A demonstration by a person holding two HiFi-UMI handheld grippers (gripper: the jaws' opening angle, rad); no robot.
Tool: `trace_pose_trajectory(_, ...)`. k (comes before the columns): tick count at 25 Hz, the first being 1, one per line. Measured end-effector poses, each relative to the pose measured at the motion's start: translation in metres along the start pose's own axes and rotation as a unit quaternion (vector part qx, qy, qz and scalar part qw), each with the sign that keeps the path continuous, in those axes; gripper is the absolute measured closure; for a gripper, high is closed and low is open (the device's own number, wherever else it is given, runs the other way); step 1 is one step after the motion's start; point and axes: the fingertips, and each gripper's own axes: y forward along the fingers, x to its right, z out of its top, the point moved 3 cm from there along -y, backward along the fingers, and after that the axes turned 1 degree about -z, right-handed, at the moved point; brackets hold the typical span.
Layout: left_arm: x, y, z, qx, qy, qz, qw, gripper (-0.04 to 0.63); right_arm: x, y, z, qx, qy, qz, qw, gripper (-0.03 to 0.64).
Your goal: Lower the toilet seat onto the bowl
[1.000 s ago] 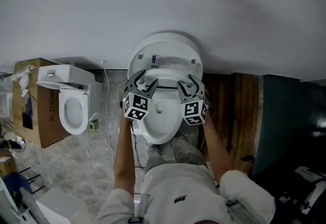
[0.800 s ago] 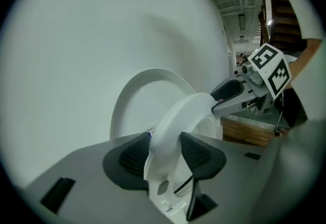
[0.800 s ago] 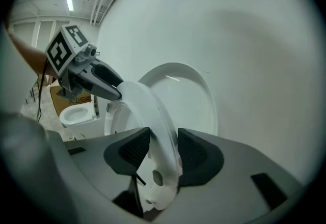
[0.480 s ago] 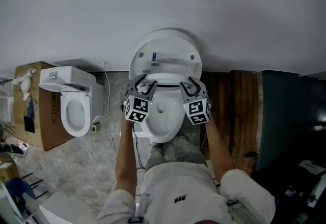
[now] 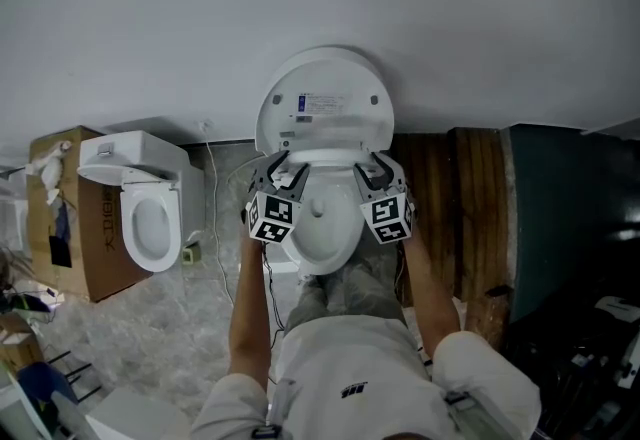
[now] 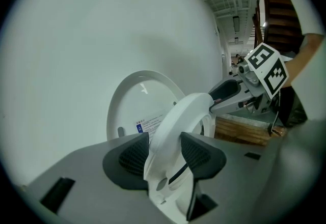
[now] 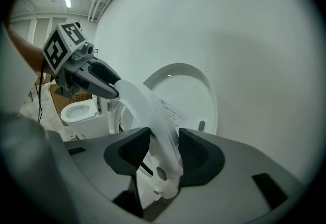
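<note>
White plastic toilet seat [image 6: 179, 113] is held tilted between upright white lid [image 5: 323, 103] and white ceramic bowl [image 5: 322, 228]; left gripper [image 6: 165, 152] and right gripper [image 7: 162, 150], jaws just closed, are clamped on its side rims

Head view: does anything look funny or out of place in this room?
Yes. A second toilet stands on the floor at the left, right against a cardboard box, with a thin white cable trailing down beside it. It looks stored there rather than fitted, though that is a guess.
</note>
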Motion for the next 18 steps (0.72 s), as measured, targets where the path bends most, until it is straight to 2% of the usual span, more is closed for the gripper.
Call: trace_pose_trajectory(18,0.054,-0.05,-0.046,-0.005,0.011,-0.036,0.9993,0.368,-0.055,-0.055,-0.045,-0.018,0.015,-0.023,0.999,0.433)
